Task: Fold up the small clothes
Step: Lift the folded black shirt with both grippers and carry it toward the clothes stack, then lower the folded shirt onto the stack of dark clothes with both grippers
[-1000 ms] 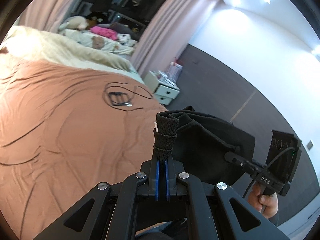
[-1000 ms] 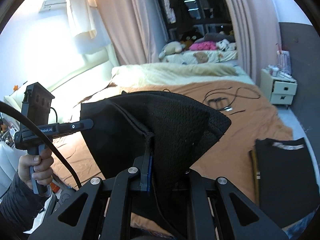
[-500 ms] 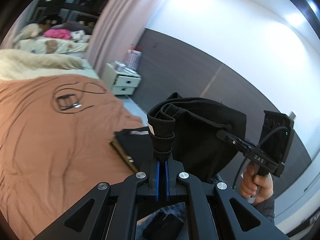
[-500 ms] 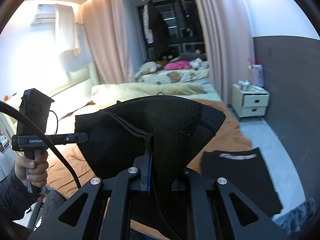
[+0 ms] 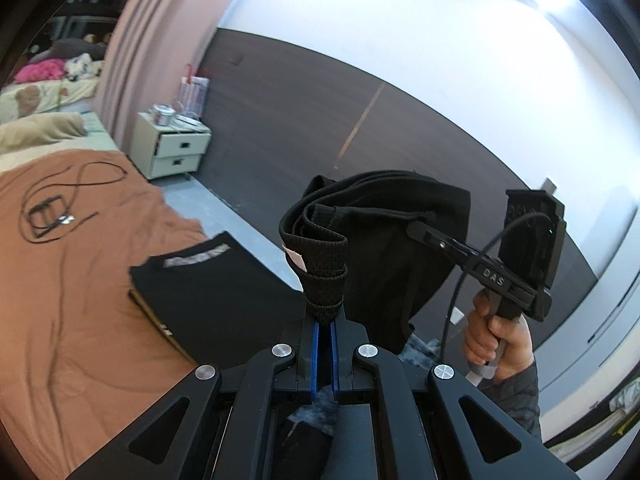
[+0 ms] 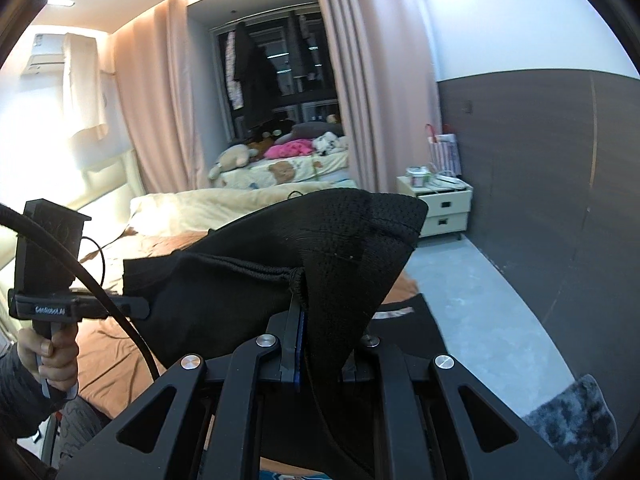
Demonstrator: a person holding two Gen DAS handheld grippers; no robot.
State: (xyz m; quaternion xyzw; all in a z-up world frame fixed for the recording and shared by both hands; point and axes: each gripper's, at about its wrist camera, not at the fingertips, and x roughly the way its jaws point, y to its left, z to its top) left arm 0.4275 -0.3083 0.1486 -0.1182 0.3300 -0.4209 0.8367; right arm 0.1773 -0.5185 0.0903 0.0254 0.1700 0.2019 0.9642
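Black mesh shorts (image 5: 384, 236) hang in the air between both grippers, folded over on themselves. My left gripper (image 5: 324, 320) is shut on the bunched elastic waistband (image 5: 320, 248). My right gripper (image 6: 298, 320) is shut on the shorts (image 6: 320, 256) at the drawstring edge; the cloth drapes over its fingers and hides them. The right gripper also shows in the left wrist view (image 5: 416, 232), pinching the far edge. The left gripper shows in the right wrist view (image 6: 138, 306), holding the other end. A folded black garment (image 5: 216, 296) lies on the bed's near corner.
The bed has a brown cover (image 5: 64, 280) with a black cable and charger (image 5: 52, 208) on it. A white nightstand (image 5: 172, 148) stands by the dark wall panel (image 6: 540, 184). Grey floor (image 6: 480, 312) runs beside the bed, with a grey shaggy rug (image 6: 572, 420).
Both grippers have swung to the right with the shorts, away from the middle of the bed toward its corner. The folded black garment has come into the left wrist view. Both grips are unchanged.
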